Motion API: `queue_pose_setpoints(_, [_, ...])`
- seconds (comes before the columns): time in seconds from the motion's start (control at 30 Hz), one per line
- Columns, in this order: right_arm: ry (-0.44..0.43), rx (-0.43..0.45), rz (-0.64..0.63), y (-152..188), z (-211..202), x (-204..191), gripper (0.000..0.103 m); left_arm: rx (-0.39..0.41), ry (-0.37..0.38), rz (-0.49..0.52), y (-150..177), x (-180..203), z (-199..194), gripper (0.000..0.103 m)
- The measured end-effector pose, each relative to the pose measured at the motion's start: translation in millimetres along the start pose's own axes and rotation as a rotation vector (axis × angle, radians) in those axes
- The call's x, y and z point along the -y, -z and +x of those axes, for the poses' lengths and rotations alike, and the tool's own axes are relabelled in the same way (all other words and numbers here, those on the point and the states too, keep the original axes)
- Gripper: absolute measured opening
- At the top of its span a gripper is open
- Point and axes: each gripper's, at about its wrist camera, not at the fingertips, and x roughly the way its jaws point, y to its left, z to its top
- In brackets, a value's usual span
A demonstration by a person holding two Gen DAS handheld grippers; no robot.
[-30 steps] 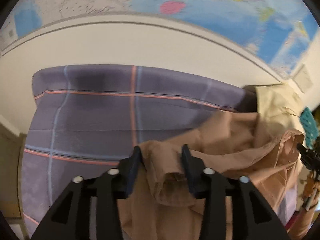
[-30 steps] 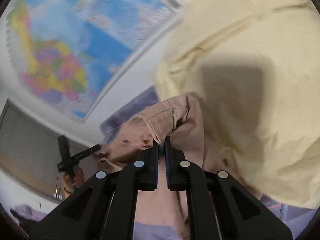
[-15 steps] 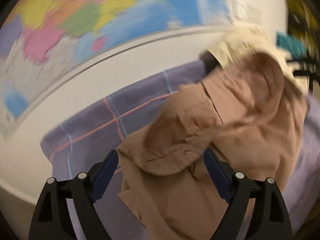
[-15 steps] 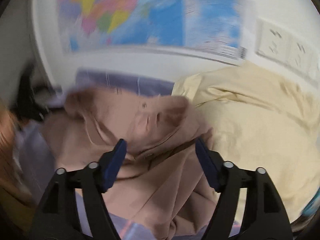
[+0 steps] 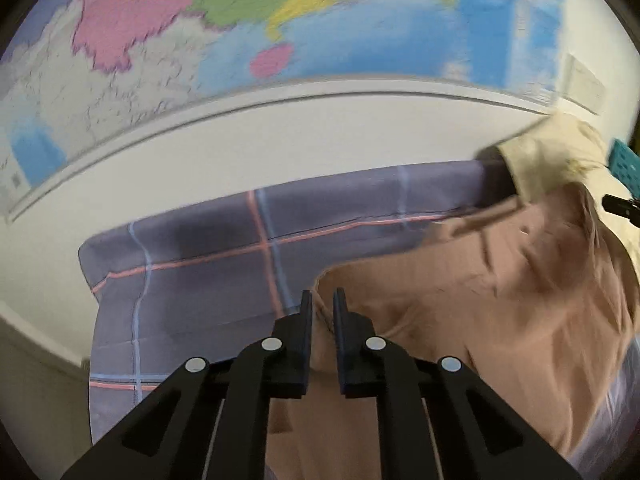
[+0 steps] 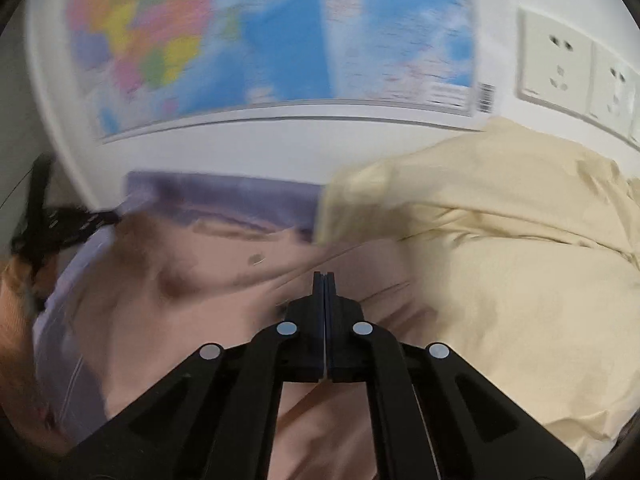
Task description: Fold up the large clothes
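The left gripper (image 5: 322, 300) had just been closing, its jaws now nearly together with an edge of the tan shirt (image 5: 500, 312) pinched between them at lower centre. The right gripper (image 6: 324, 280) had also just been closing and stood fully shut, whether on a fold of that shirt (image 6: 192, 288) cannot be told through the blur. The shirt lay crumpled on a purple checked sheet (image 5: 200, 280), with a cream garment (image 6: 500, 260) at right and a map (image 5: 240, 20) on the wall above.
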Motion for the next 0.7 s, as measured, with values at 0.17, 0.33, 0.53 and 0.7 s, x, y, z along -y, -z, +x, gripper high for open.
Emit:
queue_pose_setpoints(0.17, [0.004, -0.073, 0.029, 10.2, 30.3, 5.3, 0.009, -0.021, 0.005, -0.033, 15.2, -2.2, 11.7, 0.057])
queue_pose_setpoints(0.33, [-0.068, 0.058, 0.059, 36.0, -30.1, 16.2, 0.075, 0.048, 0.08, -0.078, 56.6, -21.3, -24.0, 0.083])
queue_pose_setpoints(0.53, [-0.184, 0.007, 0.164, 114.8, -63.0, 44.0, 0.097, 0.019, 0.205, -0.217, 120.5, -48.2, -40.1, 0.095])
queue_pose_setpoints(0.7, [-0.216, -0.089, 0.231, 159.0, -40.2, 49.7, 0.098, -0.009, 0.322, -0.219, 154.3, -31.9, -36.8, 0.096])
